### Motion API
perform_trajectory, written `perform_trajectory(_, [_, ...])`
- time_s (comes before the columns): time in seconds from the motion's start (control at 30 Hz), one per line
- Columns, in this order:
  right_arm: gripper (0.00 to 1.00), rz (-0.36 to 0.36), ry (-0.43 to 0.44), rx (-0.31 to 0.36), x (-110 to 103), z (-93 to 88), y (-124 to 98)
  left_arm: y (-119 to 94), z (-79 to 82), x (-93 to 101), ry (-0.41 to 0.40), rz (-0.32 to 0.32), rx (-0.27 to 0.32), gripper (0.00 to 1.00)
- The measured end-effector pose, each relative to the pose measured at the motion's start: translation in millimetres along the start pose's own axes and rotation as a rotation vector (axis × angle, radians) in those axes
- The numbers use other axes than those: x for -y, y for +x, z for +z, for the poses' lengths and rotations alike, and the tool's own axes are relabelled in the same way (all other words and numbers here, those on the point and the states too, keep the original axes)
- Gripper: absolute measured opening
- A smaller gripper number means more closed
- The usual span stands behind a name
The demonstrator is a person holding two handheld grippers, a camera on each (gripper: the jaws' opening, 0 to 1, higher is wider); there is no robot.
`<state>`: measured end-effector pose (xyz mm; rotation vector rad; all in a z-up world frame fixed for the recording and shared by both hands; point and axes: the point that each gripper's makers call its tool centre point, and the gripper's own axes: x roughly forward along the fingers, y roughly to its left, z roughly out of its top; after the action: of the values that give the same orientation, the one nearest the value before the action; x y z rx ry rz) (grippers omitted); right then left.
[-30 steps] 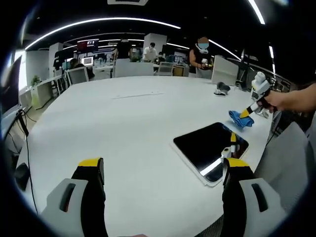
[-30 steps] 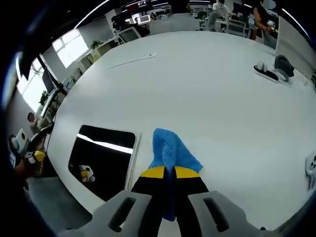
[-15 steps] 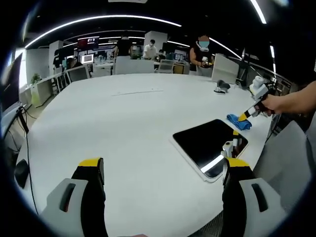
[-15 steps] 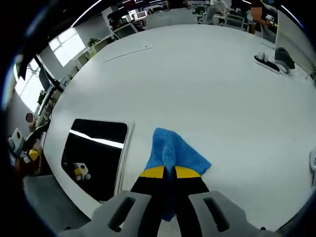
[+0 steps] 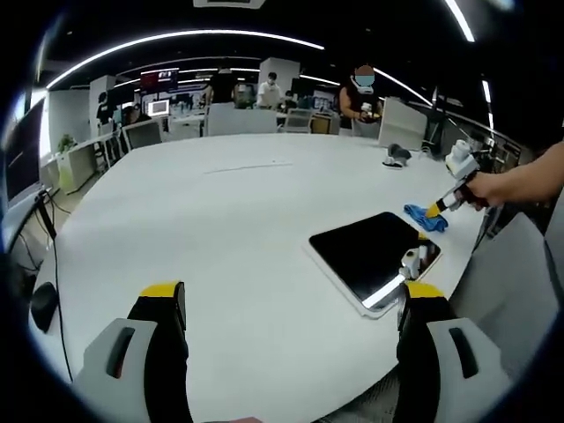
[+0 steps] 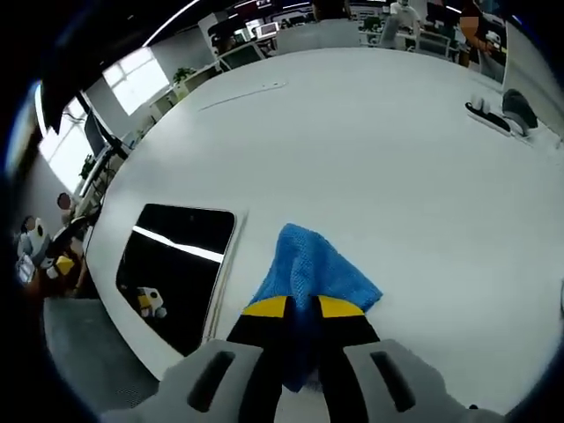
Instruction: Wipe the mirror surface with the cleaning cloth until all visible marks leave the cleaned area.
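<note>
Right gripper (image 6: pixel 302 307) jaws clenched on cleaning cloth (image 6: pixel 313 273): soft, light, bunches easily; pinch at gathered fold. Mirror (image 6: pixel 174 273) flat near desk (image 6: pixel 388 167) edge, cloth just beside it; likely fragile. Left gripper (image 5: pixel 289 295) jaws spread, empty.

From my left tongs (image 5: pixel 289 304) the white bench (image 5: pixel 220 229) runs bare from 9 o'clock round to 12, wide room to sweep. At 2 o'clock the mirror (image 5: pixel 374 256) lies flat by the bench edge. Ahead of my right tongs (image 6: pixel 302 306), clamped on the cloth (image 6: pixel 315 275), the bench is open to 12; the mirror sits just beside at 10 o'clock.
</note>
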<state>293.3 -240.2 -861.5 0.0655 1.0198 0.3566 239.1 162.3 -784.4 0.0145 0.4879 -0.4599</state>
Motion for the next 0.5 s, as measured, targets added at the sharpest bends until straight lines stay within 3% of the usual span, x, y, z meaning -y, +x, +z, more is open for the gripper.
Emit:
perform_trajectory(0.07, [0.2, 0.044, -0.06, 0.052, -4.5, 13.8, -13.4, -4.0, 2.1, -1.6, -0.018, -0.002, 0.011, 0.99])
perform_trajectory(0.23, [0.51, 0.182, -0.156, 0.201, -16.1, 32.9, -43.1, -9.4, 2.0, -3.5, -0.039, 0.007, 0.025, 0.99])
perform_trajectory(0.3, [0.64, 0.17, -0.163, 0.227, -8.6, 24.2, -49.4, -10.3, 2.0, -2.8, -0.047, 0.007, 0.031, 0.99])
perform_trajectory(0.47, [0.8, 0.189, -0.189, 0.337, -0.6, 5.8, -57.8, -12.2, -0.3, 4.0, -0.04, -0.005, 0.028, 0.99])
perform_trajectory(0.5, [0.86, 0.181, -0.2, 0.328, 3.0, -4.6, -56.9, -12.6, -1.2, 4.6, -0.04, -0.006, 0.028, 0.99])
